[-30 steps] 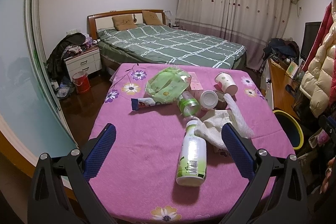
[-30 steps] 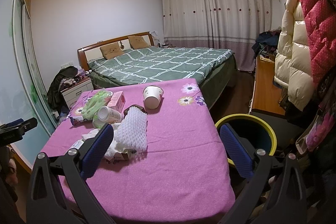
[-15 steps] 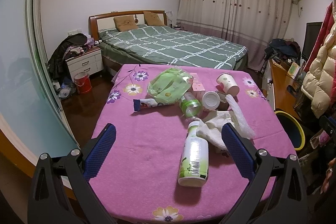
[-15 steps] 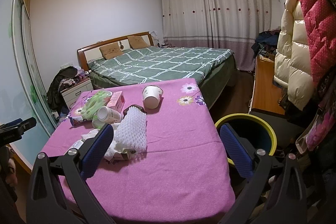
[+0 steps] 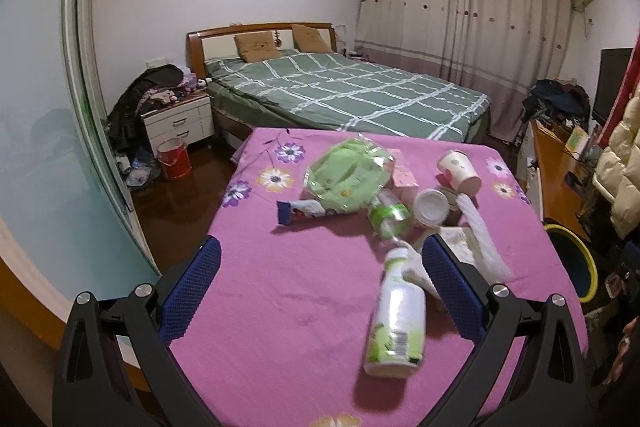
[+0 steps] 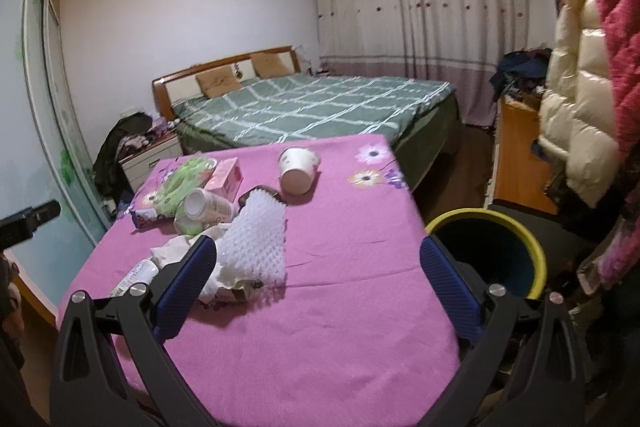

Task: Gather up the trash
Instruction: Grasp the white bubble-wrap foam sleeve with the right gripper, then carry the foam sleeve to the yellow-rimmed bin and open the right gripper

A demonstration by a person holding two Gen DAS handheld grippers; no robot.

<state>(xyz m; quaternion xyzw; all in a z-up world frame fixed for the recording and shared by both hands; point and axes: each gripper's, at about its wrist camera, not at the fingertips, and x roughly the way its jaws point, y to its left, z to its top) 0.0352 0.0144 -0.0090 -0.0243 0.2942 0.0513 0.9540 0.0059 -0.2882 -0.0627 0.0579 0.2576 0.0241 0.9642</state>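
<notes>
Trash lies on a pink flowered tablecloth: a white-and-green bottle on its side, a green plastic bag, a snack wrapper, a paper cup, white foam netting and crumpled tissue. My left gripper is open and empty above the near table edge, left of the bottle. My right gripper is open and empty over the table's right side. A yellow-rimmed bin stands off the table's right edge.
A green checked bed lies behind the table. A white nightstand and a red bucket stand at the left. A wooden desk and hanging jackets are at the right.
The left gripper has shifted left, so the bottle now lies nearer its right finger. The right gripper has moved slightly; both stay open.
</notes>
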